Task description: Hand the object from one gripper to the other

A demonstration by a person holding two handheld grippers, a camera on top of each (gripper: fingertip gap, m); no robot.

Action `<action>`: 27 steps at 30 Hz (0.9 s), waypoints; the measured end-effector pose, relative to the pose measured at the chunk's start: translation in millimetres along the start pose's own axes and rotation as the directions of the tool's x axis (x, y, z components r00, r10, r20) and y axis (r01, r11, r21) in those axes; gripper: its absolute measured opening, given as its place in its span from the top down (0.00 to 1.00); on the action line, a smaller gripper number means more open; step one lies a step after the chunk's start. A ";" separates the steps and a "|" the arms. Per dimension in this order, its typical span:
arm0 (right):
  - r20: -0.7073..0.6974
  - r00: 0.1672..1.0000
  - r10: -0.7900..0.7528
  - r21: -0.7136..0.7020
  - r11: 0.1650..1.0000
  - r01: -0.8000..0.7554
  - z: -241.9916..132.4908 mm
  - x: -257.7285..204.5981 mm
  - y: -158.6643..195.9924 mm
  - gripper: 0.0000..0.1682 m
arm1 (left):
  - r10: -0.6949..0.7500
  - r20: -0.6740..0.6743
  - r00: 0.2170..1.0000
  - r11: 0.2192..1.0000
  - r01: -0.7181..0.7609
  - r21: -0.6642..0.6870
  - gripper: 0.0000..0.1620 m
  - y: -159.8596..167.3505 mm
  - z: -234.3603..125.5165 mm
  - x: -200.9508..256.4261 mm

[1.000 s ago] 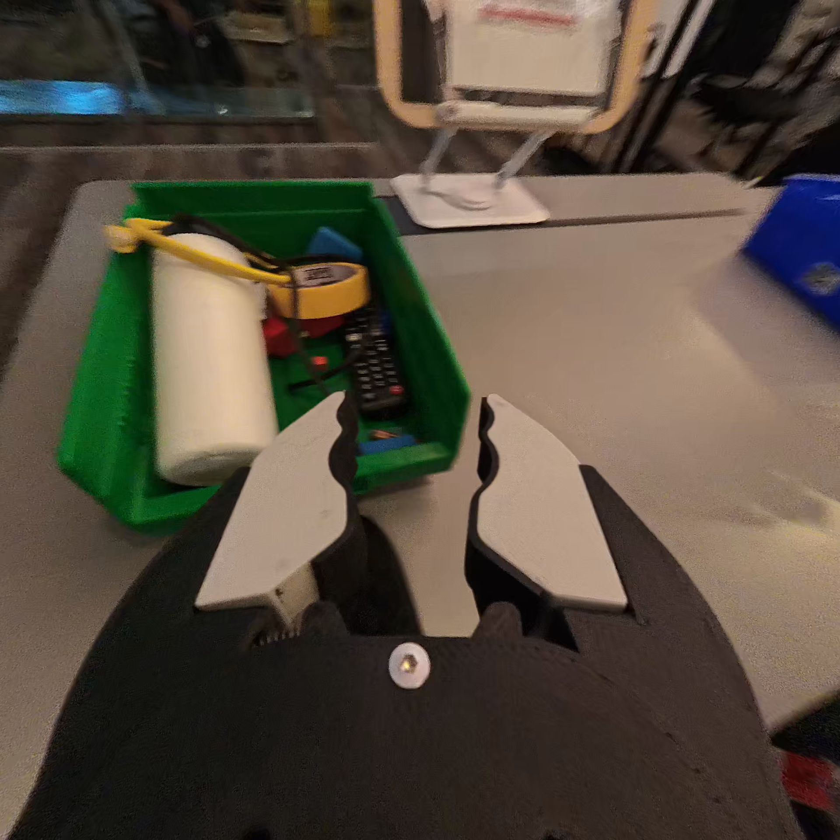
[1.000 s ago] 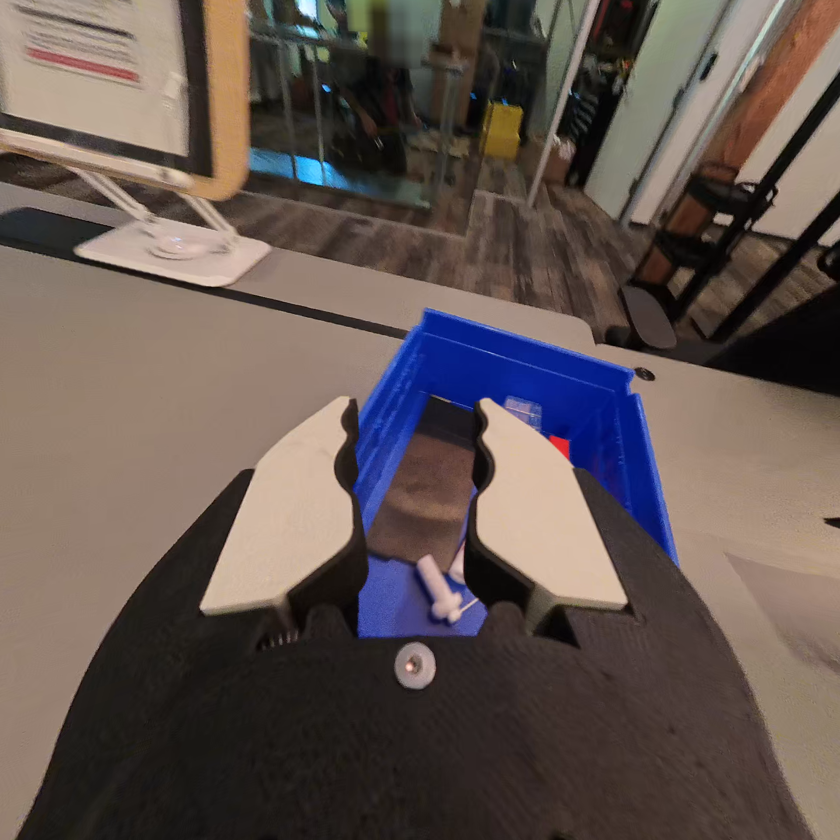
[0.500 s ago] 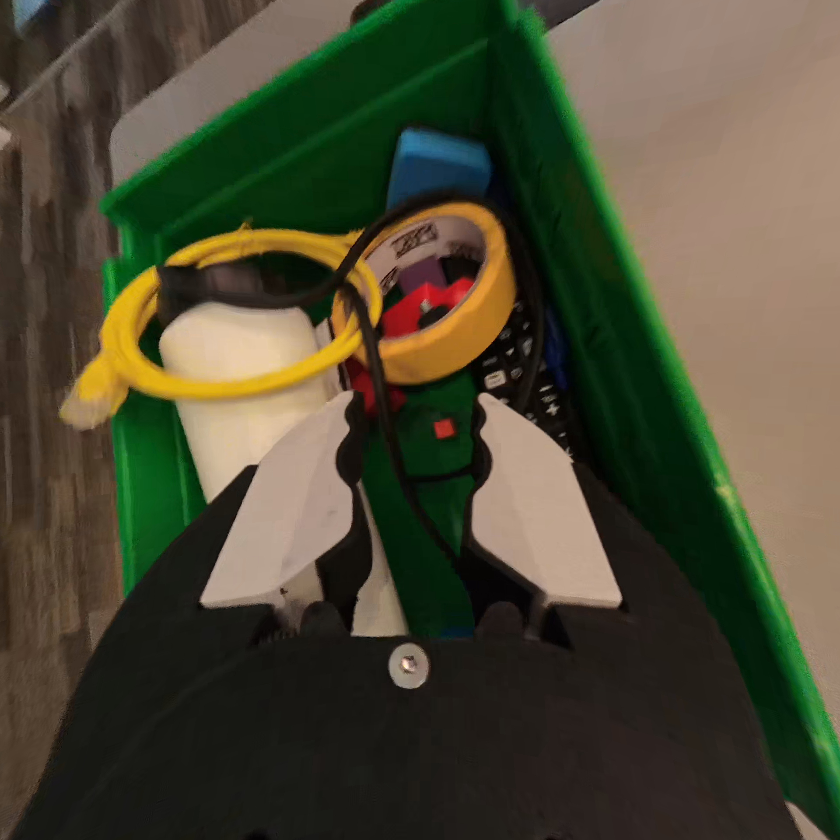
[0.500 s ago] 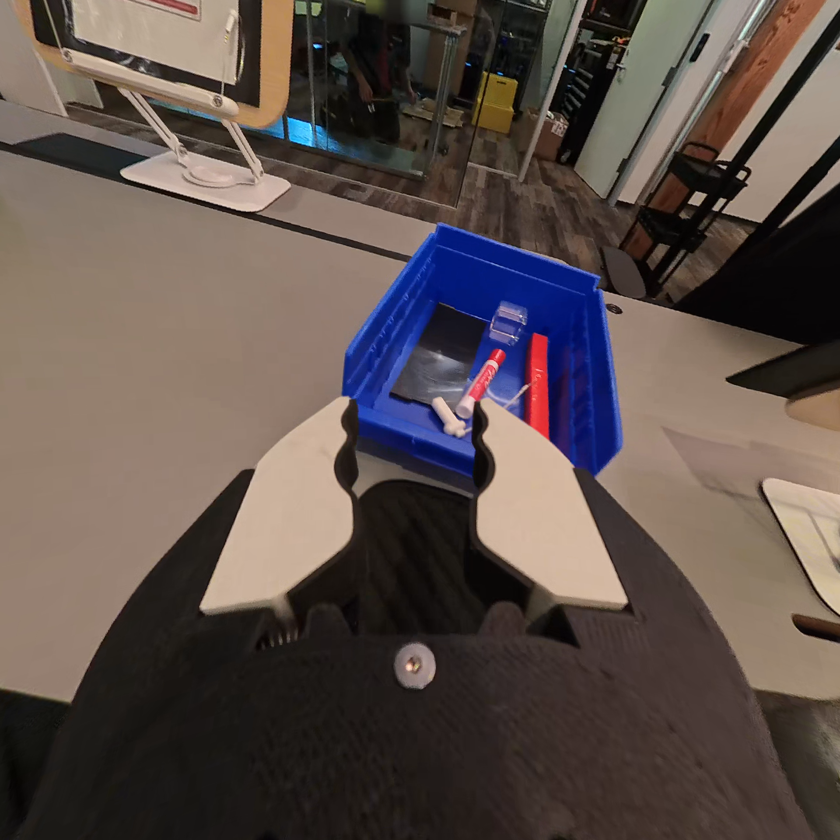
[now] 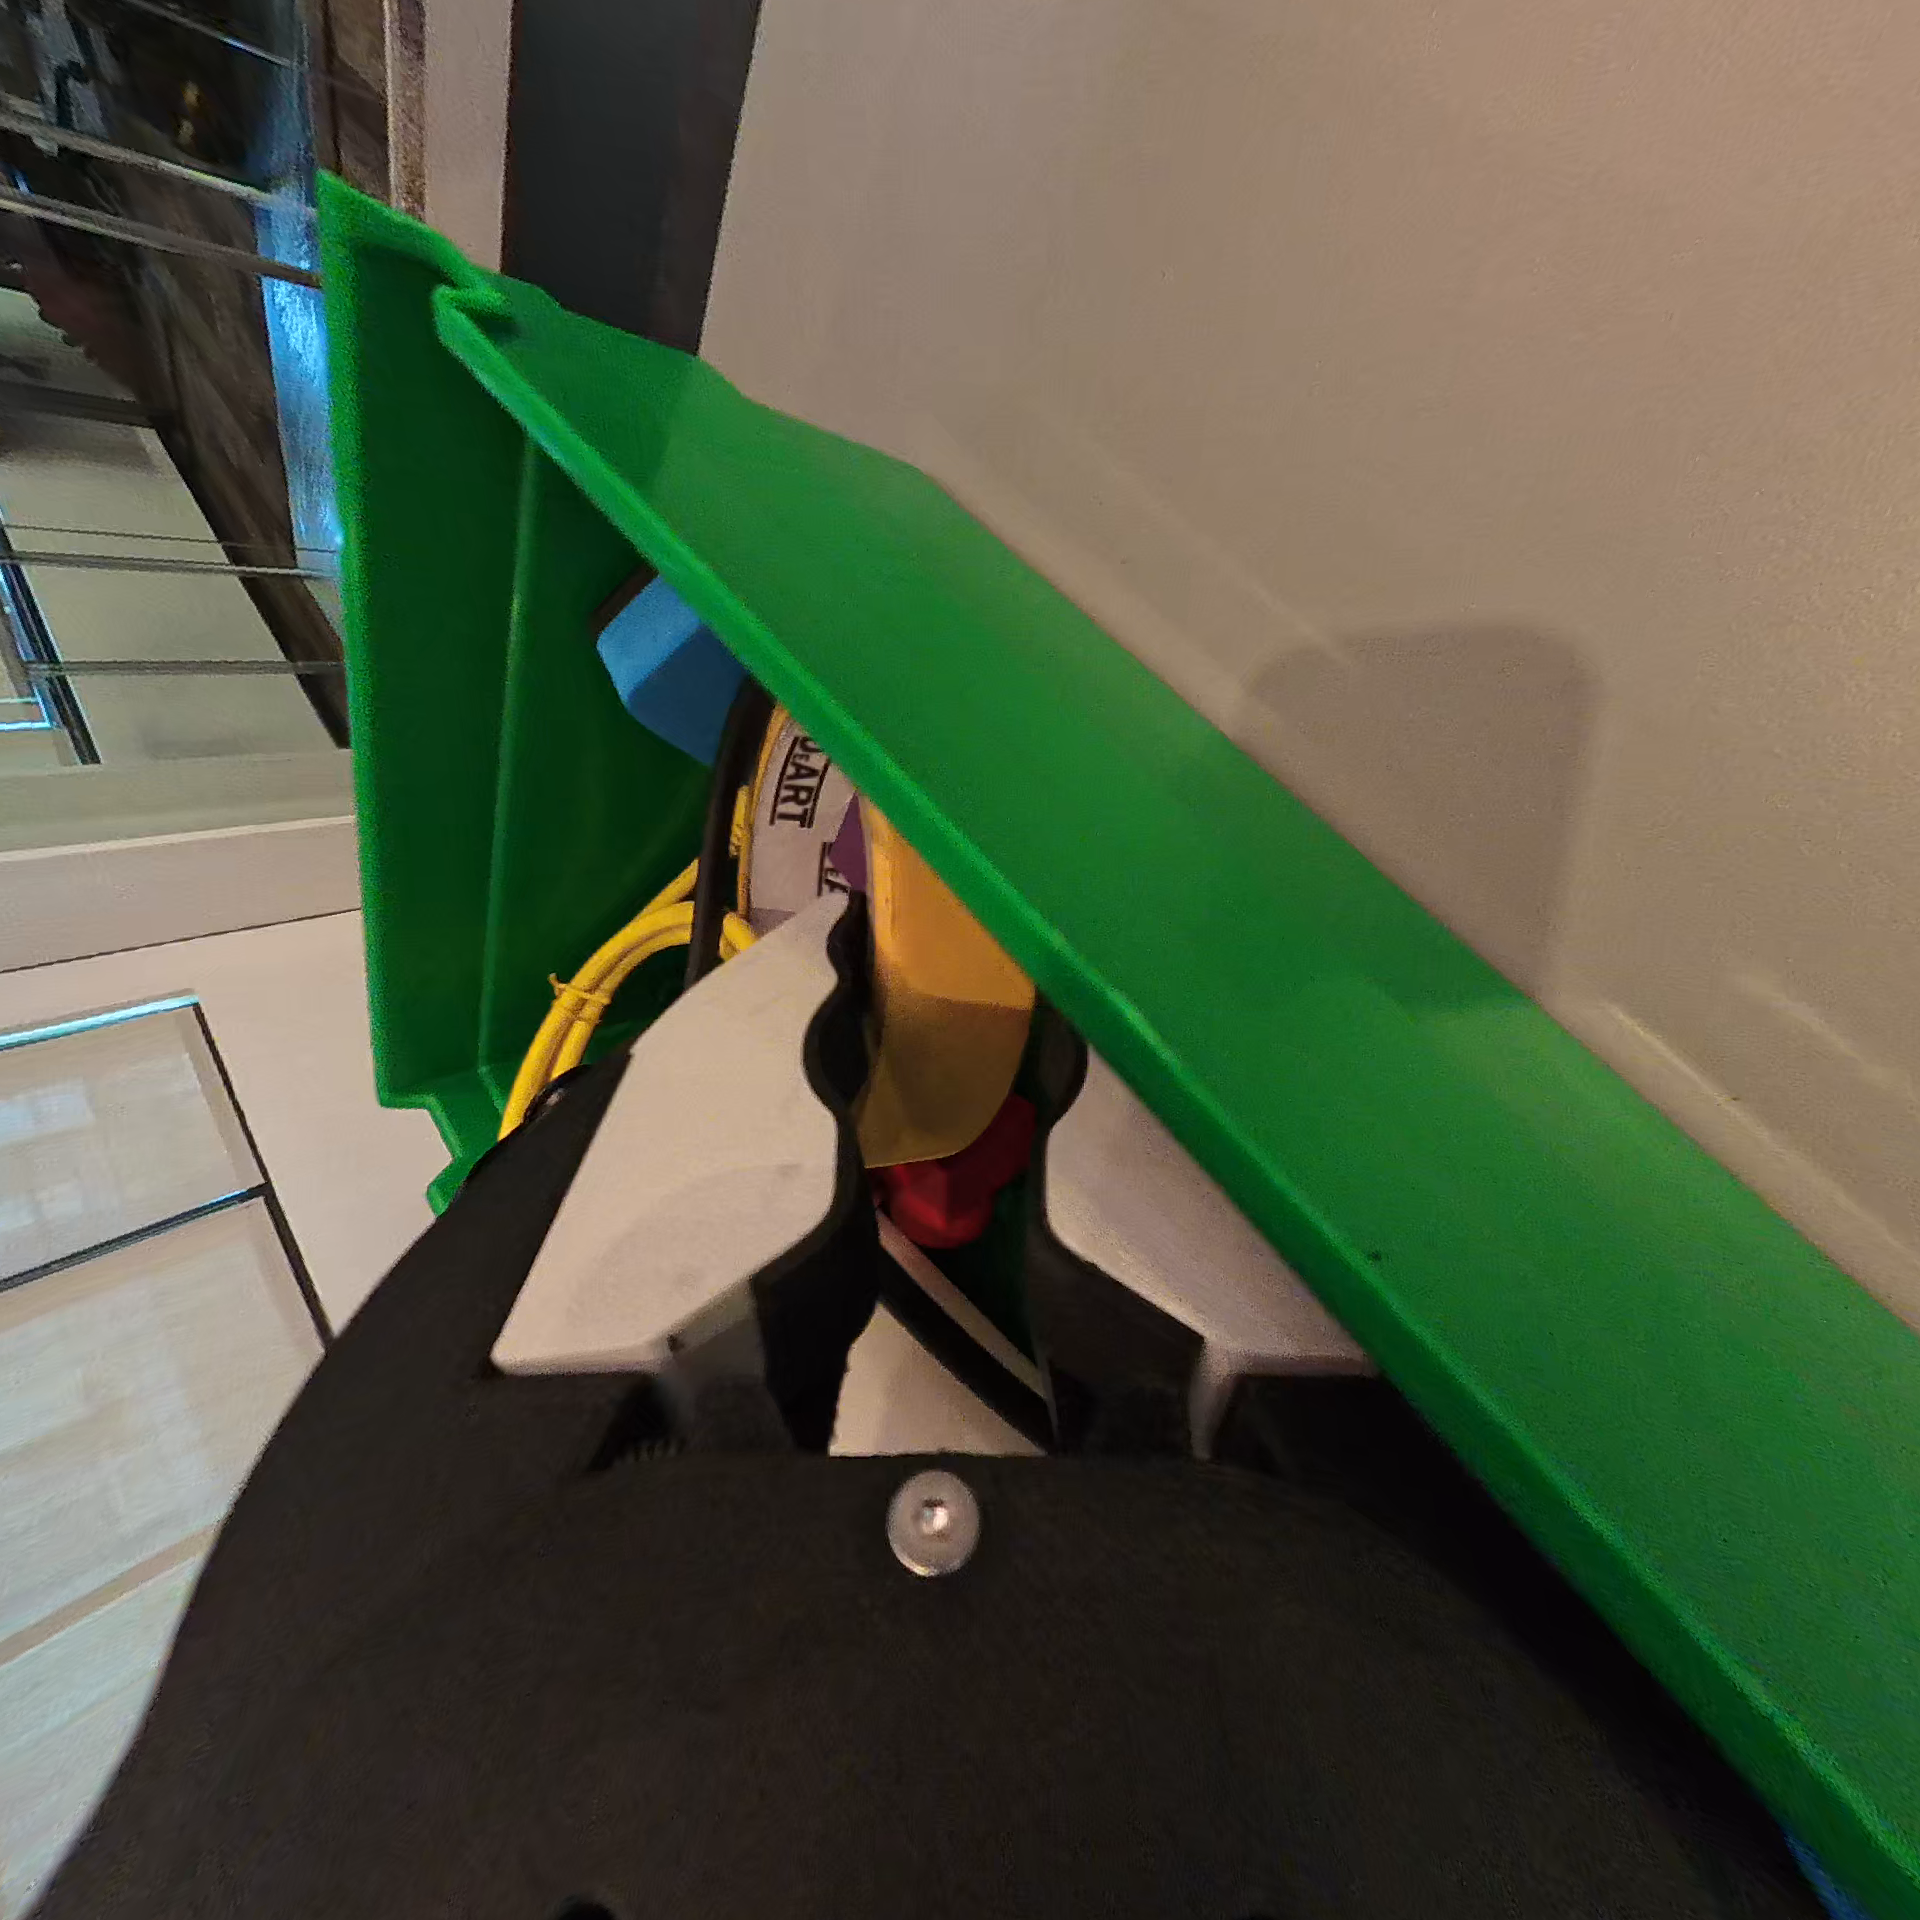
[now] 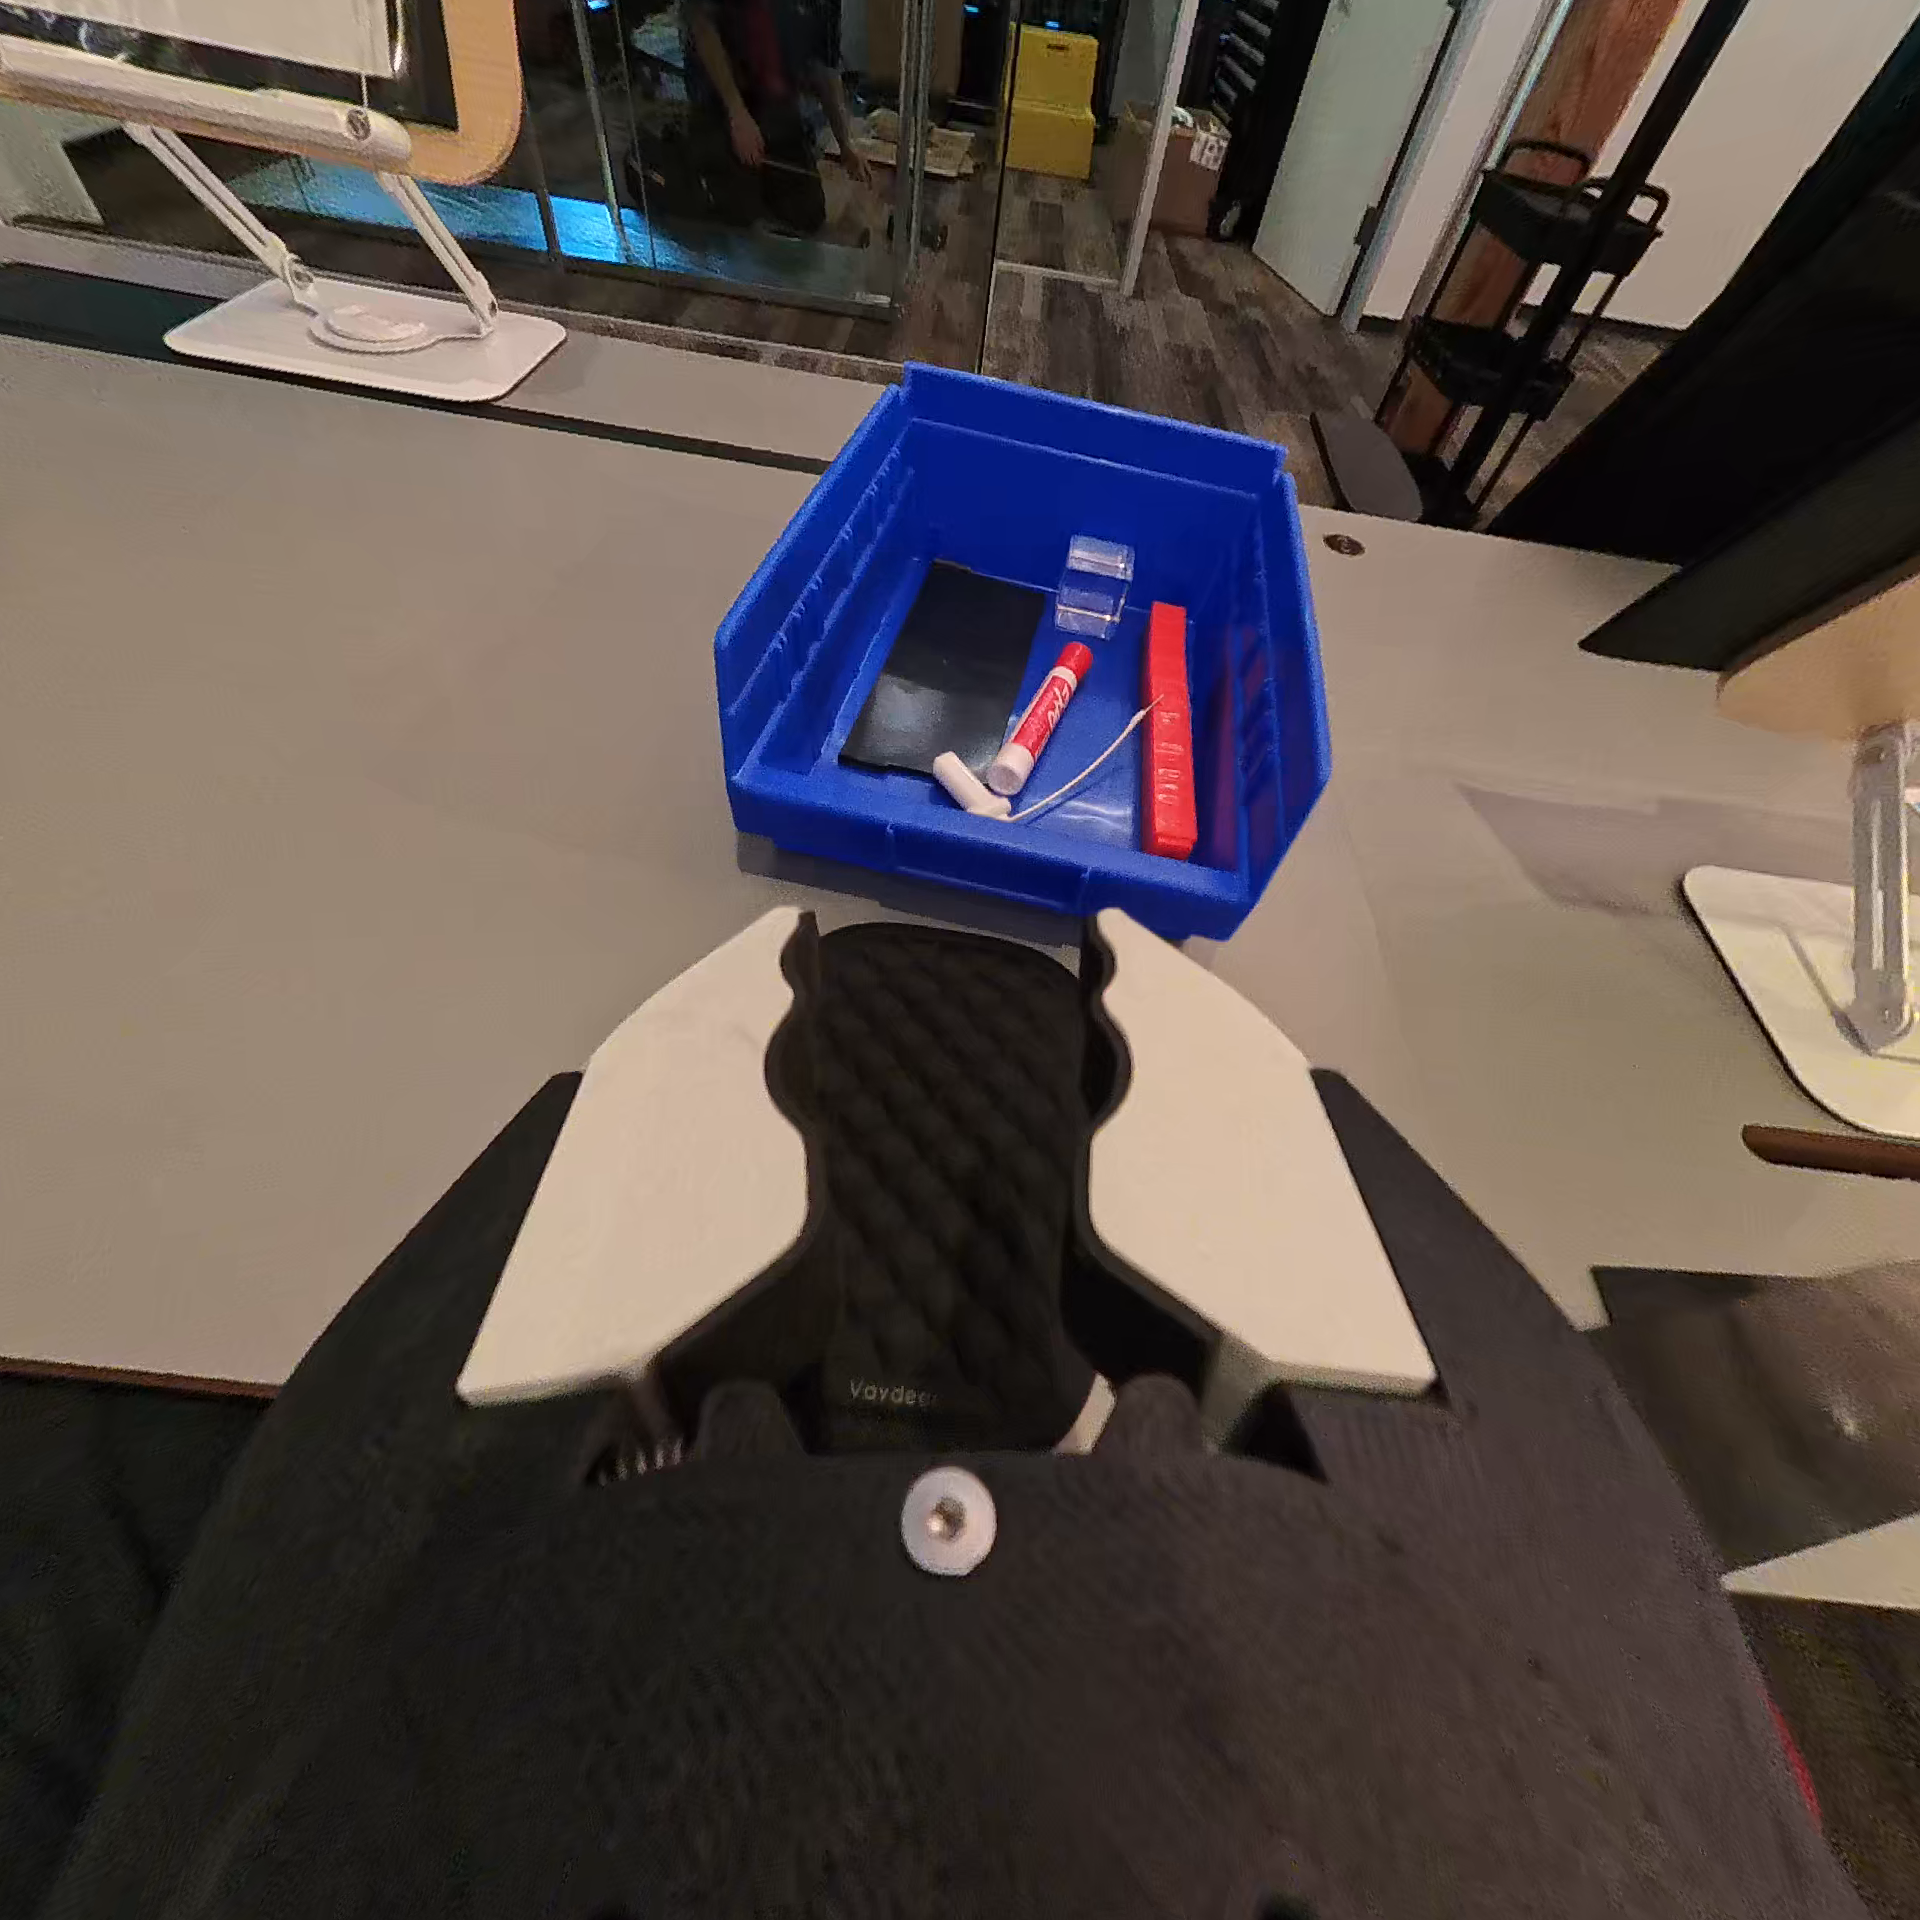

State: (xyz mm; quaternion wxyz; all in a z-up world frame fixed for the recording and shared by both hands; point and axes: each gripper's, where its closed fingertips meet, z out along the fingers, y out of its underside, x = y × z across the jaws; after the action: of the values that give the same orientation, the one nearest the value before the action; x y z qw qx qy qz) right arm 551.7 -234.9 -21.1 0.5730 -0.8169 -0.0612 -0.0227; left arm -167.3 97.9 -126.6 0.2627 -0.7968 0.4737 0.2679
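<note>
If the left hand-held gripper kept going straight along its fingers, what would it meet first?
Probably the yellow tape roll, already between the left hand-held gripper fingers inside the green bin; depth is unclear.

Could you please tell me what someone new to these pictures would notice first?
In the left wrist view, the bright green bin fills the frame at a steep slant, and the left gripper is pushed inside it with its fingers either side of a yellow tape roll. In the right wrist view, the blue bin stands on the grey table ahead of the open right gripper, with a red marker inside.
</note>
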 end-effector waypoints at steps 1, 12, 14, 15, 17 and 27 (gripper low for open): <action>0.004 1.000 0.014 0.003 1.000 -0.014 -1.8 0.8 1.3 0.71 | -0.029 -0.007 1.000 1.000 0.029 0.004 0.83 -0.8 -2.3 -1.5; 0.122 0.985 0.124 0.034 0.991 -0.129 10.1 -18.2 -3.0 0.72 | -0.682 -0.554 0.478 0.465 0.868 0.176 0.82 -29.4 -88.5 -58.3; 0.140 0.984 0.108 0.031 0.993 -0.114 15.4 -27.6 -4.4 0.72 | -0.634 -0.660 0.403 0.372 0.907 0.196 0.82 -34.8 -115.0 -68.5; 0.148 0.984 0.099 0.030 0.994 -0.104 18.0 -32.3 -5.5 0.72 | -0.613 -0.678 0.405 0.360 0.907 0.216 0.83 -34.9 -126.8 -71.9; 0.171 0.982 0.086 0.043 0.995 -0.094 22.5 -43.4 -10.9 0.72 | -0.589 -0.676 0.444 0.368 0.891 0.265 0.83 -33.5 -150.0 -75.0; 0.741 0.671 -0.029 0.296 0.911 -0.287 19.1 -255.8 -111.6 0.73 | -0.032 -0.882 0.470 0.139 0.876 0.461 0.83 -103.2 -361.1 22.1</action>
State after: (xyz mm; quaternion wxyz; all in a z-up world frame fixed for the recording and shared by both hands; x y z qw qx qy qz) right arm 283.4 -198.4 49.1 0.6504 -0.6291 -0.2285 0.3591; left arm -1.6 -115.9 134.9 0.5281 -0.6400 0.2803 -0.4826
